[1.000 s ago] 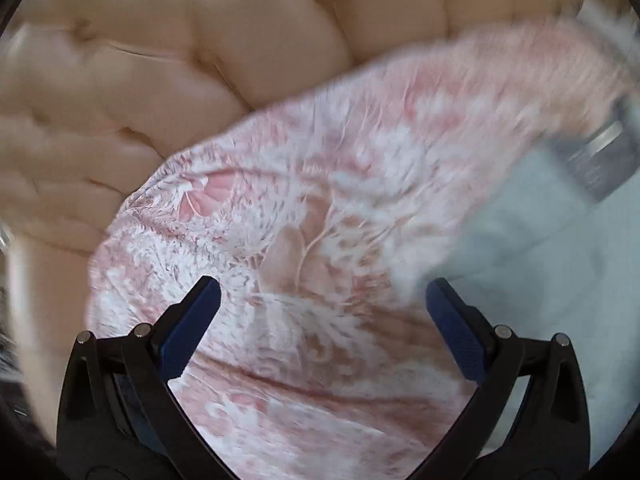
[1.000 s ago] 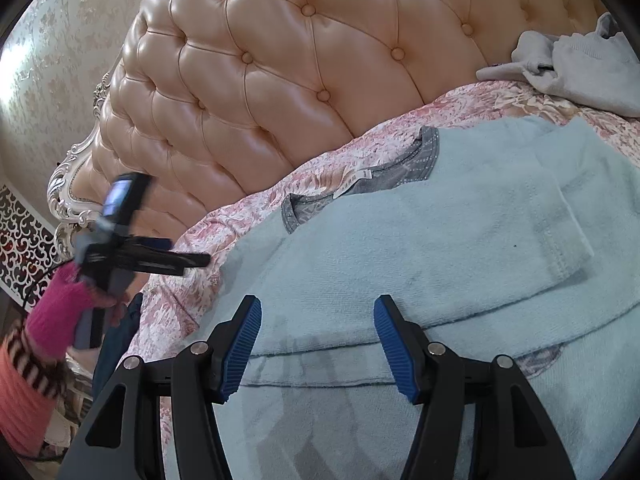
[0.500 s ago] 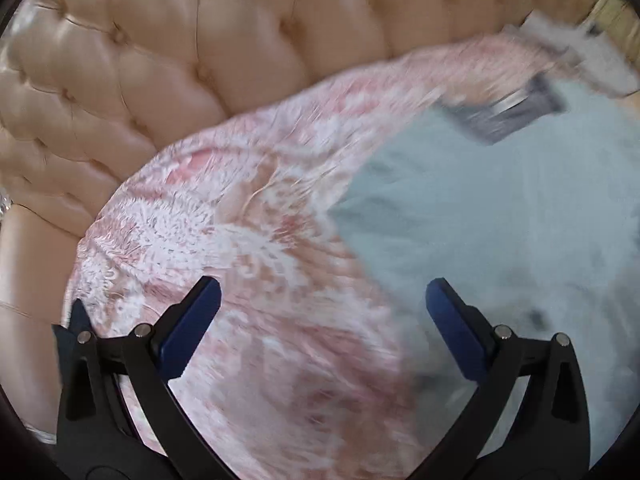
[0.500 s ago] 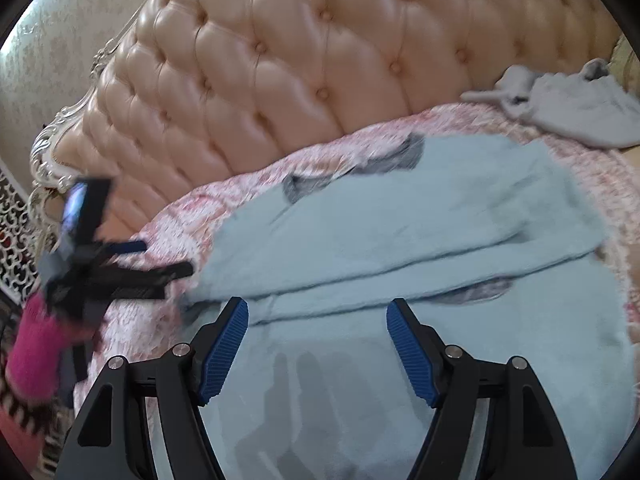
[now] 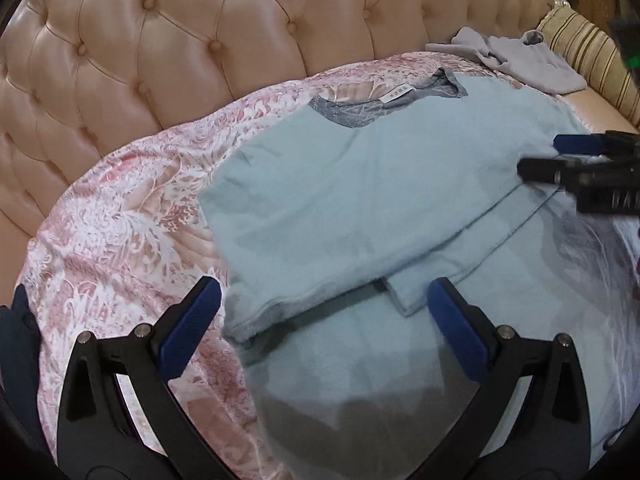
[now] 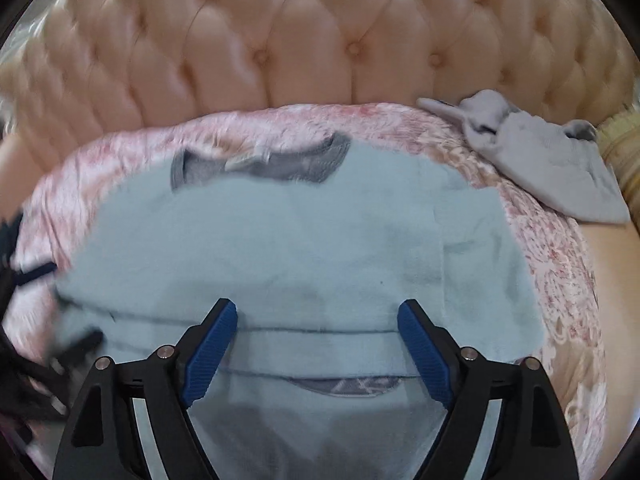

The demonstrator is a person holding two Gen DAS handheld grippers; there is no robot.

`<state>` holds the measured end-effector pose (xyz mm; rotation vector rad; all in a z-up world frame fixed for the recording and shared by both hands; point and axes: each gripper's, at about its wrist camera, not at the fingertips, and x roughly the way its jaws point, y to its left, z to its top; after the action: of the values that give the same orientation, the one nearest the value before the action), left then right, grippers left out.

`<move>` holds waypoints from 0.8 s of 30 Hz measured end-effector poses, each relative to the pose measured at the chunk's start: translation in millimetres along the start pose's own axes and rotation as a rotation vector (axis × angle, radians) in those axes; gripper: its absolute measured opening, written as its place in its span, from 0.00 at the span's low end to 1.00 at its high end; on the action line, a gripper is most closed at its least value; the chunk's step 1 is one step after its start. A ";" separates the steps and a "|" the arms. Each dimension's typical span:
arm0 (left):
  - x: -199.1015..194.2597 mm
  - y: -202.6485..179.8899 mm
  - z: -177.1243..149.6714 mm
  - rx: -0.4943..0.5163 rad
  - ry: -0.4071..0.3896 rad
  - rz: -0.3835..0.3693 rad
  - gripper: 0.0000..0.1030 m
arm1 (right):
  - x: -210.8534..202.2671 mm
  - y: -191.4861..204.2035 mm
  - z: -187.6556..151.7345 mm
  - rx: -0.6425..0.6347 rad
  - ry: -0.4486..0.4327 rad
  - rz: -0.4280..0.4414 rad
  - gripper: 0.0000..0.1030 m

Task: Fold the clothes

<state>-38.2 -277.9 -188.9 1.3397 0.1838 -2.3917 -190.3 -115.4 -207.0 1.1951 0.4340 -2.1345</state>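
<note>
Tufted peach headboard (image 5: 224, 52), floral bedspread (image 5: 120, 232)

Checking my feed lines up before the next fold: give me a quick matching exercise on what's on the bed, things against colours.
Things:
1. shirt
2. bedspread
3. crumpled garment
4. headboard

Colours:
A. peach tufted
B. light blue
C. grey
D. pink and white floral

Pairs: 1-B, 2-D, 3-C, 4-A
</note>
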 end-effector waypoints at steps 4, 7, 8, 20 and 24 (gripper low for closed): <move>0.5 0.7 -2.3 -0.001 -0.004 -0.010 1.00 | -0.2 -1.5 -2.1 -0.040 0.003 0.003 0.83; 0.9 2.5 -4.7 -0.005 -0.003 -0.020 1.00 | 0.1 -2.6 0.3 -0.049 0.014 0.005 0.84; 0.9 3.4 -5.6 -0.008 -0.002 -0.025 1.00 | 0.7 -3.2 0.7 -0.048 0.017 0.009 0.84; -0.9 6.8 -8.4 -0.021 0.018 -0.044 1.00 | 4.1 10.8 13.6 -0.135 0.073 -0.098 0.93; -1.3 10.5 -10.2 -0.026 0.016 -0.061 1.00 | 6.4 -27.3 14.1 0.004 0.093 -0.046 1.00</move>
<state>-25.3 -284.1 -192.5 1.3597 0.2632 -2.4206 -220.1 -105.6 -205.6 1.3022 0.5030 -2.1251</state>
